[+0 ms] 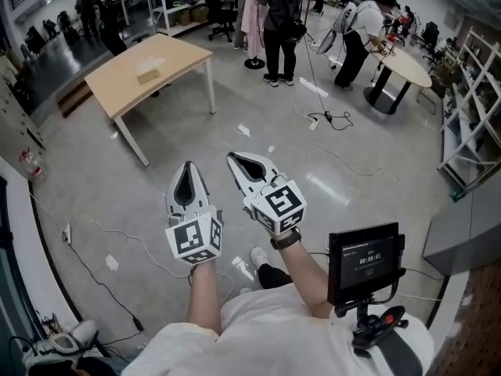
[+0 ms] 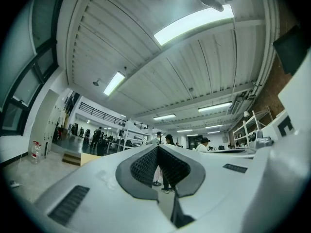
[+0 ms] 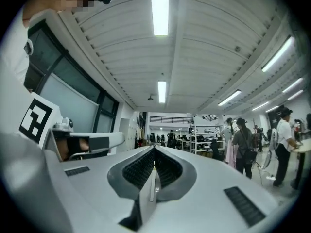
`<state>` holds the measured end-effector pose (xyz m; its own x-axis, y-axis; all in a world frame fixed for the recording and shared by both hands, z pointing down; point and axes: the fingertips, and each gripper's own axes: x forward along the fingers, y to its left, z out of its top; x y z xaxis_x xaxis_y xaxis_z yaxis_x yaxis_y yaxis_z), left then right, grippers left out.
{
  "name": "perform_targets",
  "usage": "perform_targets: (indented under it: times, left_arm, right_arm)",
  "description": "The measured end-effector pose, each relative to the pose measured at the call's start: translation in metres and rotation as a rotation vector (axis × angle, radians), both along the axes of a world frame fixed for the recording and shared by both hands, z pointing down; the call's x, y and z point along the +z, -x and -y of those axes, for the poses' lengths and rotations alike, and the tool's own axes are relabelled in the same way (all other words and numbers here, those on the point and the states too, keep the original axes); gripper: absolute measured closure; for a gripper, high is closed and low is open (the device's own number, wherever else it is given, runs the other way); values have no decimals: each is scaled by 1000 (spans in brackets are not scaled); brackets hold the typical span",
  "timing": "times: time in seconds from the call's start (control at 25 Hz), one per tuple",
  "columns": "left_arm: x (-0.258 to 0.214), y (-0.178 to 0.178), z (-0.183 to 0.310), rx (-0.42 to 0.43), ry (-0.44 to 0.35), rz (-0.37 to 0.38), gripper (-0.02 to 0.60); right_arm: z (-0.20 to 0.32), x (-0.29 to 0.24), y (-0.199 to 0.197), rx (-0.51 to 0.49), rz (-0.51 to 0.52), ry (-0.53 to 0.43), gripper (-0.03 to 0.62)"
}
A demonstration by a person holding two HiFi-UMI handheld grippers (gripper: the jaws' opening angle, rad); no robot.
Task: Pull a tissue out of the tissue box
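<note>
A small tan tissue box [image 1: 149,72] lies on a light wooden table [image 1: 121,84] at the upper left of the head view, well ahead of both grippers. My left gripper [image 1: 188,166] and right gripper [image 1: 234,157] are held side by side over the grey floor, pointing toward the room. Both are shut with nothing between the fingers. In the left gripper view the jaws [image 2: 158,147] meet at the tips, aimed slightly upward at the ceiling. The right gripper [image 3: 154,148] looks level across the hall. Neither gripper view shows the box clearly.
Several people [image 1: 282,22] stand at the back near a round table [image 1: 407,65]. Metal shelves [image 1: 470,108] line the right side. Cables [image 1: 329,120] trail over the floor. A small screen on a mount [image 1: 364,258] sits at my chest on the right.
</note>
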<state>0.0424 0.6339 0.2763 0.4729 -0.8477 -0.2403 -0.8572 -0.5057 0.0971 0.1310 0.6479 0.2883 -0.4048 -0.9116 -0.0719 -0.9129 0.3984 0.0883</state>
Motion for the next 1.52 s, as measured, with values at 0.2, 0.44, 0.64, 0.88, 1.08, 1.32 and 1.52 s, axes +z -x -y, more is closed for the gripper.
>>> perform_targets:
  times: [0.2, 0.44, 0.64, 0.88, 1.08, 1.32, 1.52]
  left_arm:
    - [-15, -41, 35, 14, -34, -25, 591]
    - [-32, -86, 97, 9, -93, -8, 591]
    - [-19, -120, 142, -16, -80, -8, 591]
    - [-15, -123, 144, -19, -64, 50, 591]
    - [-6, -115, 165, -67, -43, 84, 591]
    - [11, -81, 215, -161, 6, 96, 591]
    - [28, -61, 270, -146, 48, 107, 591]
  right_arm:
    - [28, -5, -27, -28, -57, -18, 592]
    - [95, -28, -111, 59, -3, -48, 592]
    - [138, -17, -162, 81, 37, -44, 592]
    - [144, -5, -150, 48, 70, -3, 592]
    - [177, -1, -143, -4, 97, 6, 592]
    - [231, 18, -102, -117, 101, 55, 592]
    - [285, 26, -61, -170, 75, 69, 592]
